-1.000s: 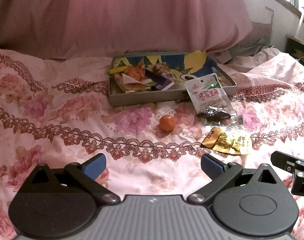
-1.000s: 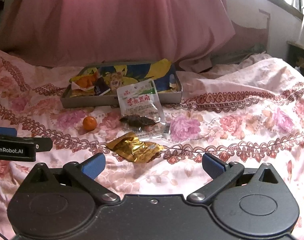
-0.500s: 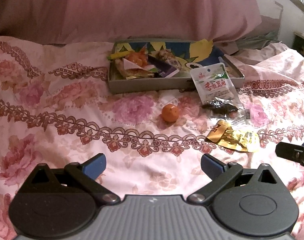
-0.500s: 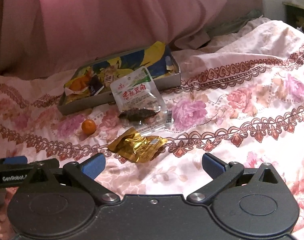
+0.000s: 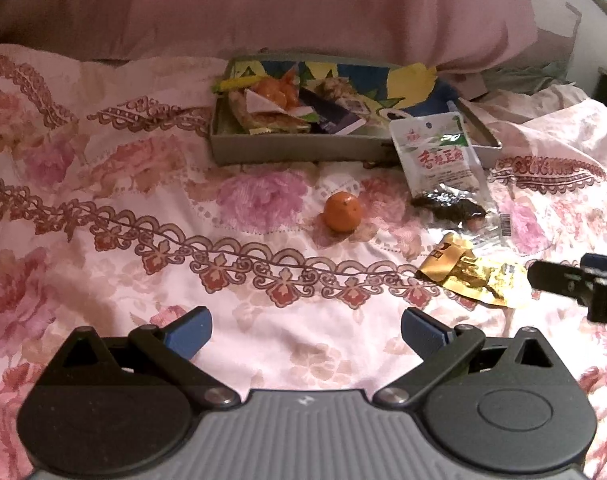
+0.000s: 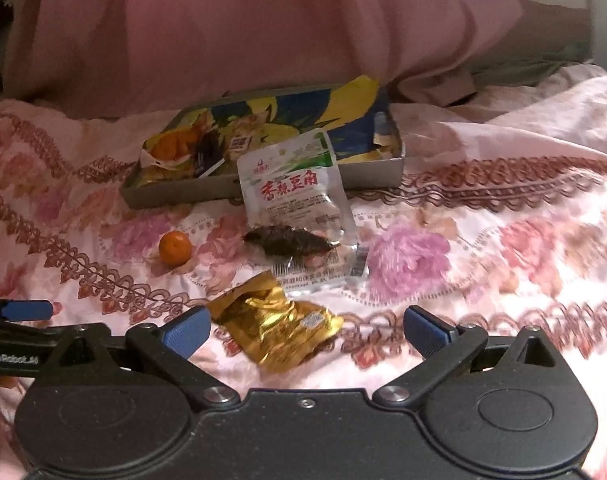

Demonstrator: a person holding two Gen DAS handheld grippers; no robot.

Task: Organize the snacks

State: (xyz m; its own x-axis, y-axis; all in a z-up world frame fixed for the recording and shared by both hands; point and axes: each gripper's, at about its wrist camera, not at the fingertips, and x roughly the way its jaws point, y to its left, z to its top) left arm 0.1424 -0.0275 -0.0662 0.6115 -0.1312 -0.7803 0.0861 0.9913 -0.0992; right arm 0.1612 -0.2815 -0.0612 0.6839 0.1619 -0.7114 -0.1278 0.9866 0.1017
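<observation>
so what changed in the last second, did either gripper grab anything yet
Nothing grabbed. The right gripper moved down and forward onto the gold packet, jaws open around it. The left gripper eased forward, open. Orange, clear pouch and tray stayed put.

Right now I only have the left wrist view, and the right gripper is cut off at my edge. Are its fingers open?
Observer: Yes. The right gripper has both fingers spread and holds nothing.
Operator: Where's the gold packet relative to it?
Observer: The gold packet lies between the fingers, nearer the left one. I can't tell whether they touch.
Operator: Is the orange in its path?
Observer: No, the orange sits farther out, off to the left.
</observation>
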